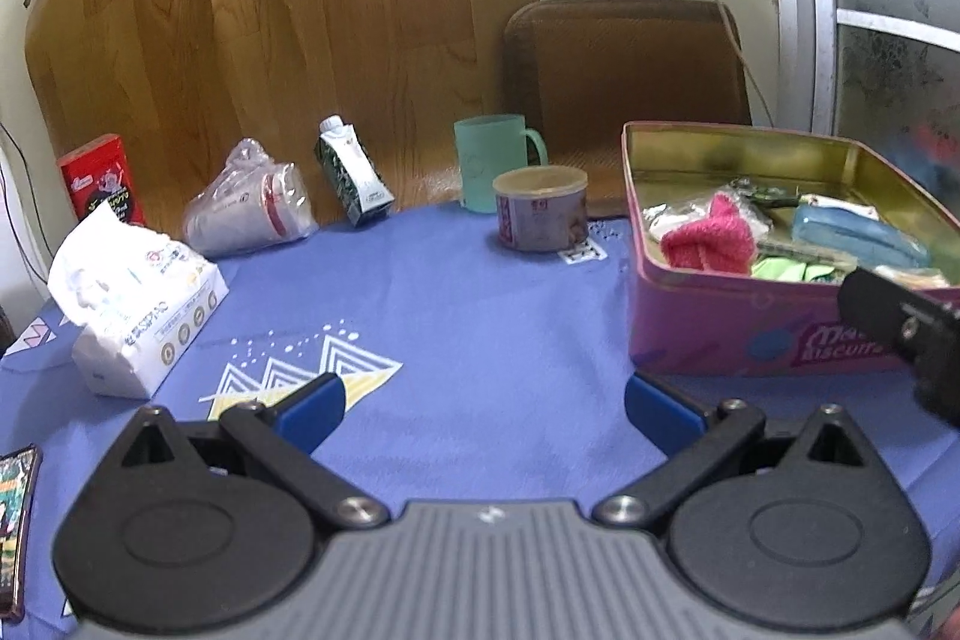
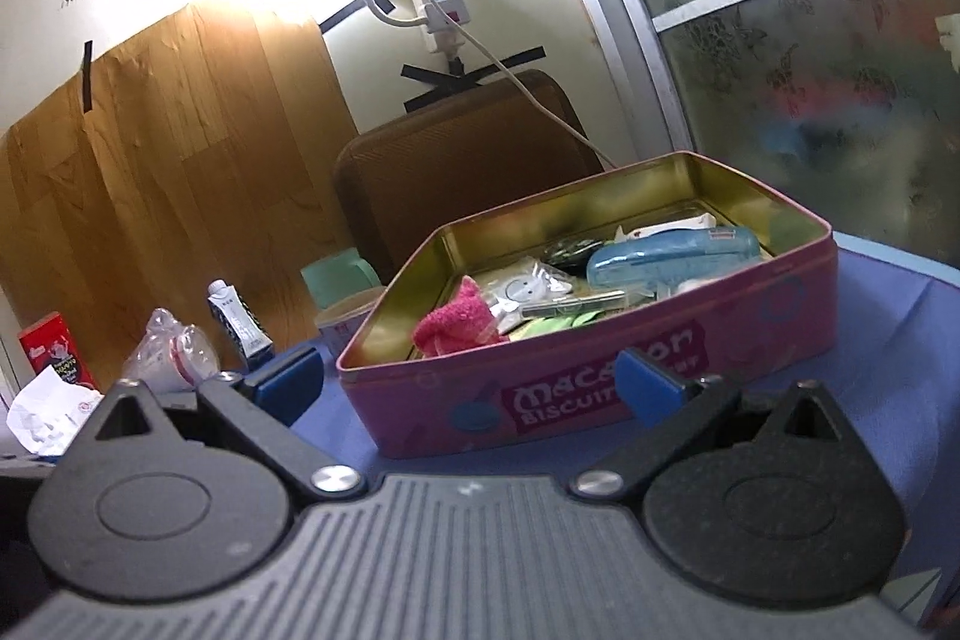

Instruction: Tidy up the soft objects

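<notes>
Blue cloth [image 1: 480, 316] w/ white triangle print, pink tin [image 1: 708, 322] w/ gold inside, pink towel [image 1: 711, 241] & light-blue case [image 2: 672, 259] in it, mint-green mug [image 1: 489, 160], red box [image 1: 99, 178], dk-green/white carton [image 1: 354, 178], white tissue pack [image 1: 138, 304], blue-padded black grippers.

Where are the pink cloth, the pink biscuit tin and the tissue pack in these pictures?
pink cloth [image 1: 711, 235]: left wrist view, middle of the folded fabric.
pink biscuit tin [image 2: 600, 388]: right wrist view, front wall at the lettering.
tissue pack [image 1: 144, 316]: left wrist view, top face of the wrapper.
</notes>
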A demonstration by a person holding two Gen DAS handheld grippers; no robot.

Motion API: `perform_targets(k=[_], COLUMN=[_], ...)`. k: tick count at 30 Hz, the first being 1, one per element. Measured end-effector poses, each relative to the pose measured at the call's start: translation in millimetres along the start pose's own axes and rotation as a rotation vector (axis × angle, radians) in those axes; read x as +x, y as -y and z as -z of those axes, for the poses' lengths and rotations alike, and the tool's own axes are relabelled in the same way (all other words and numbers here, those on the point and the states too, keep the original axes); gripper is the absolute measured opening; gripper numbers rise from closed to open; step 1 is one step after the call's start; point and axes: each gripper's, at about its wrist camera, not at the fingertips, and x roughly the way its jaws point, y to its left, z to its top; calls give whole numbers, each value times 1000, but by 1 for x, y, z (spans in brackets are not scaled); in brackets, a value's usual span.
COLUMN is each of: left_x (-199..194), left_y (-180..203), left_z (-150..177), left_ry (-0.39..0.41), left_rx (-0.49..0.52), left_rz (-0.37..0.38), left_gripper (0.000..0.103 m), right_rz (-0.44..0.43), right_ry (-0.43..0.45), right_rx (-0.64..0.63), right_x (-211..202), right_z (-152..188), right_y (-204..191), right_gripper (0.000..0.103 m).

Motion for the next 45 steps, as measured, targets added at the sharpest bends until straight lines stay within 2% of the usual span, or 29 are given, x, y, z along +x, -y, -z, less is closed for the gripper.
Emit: perform_targets(k=[17, 28, 45], left_x=[15, 20, 22], left_y=[22, 32, 38], left_z=[23, 22, 19], left_ry=[-125, -143, -162], left_rx=[109, 149, 164], left_rz=[-24, -27, 11], left_gripper=[103, 103, 103], right_rz=[-19, -12, -14], right_ry=[-83, -91, -105], right_rx=[63, 103, 124], right_x=[11, 14, 20], right_z=[5, 4, 2], right_y=[17, 29, 38], right_gripper=[103, 103, 103])
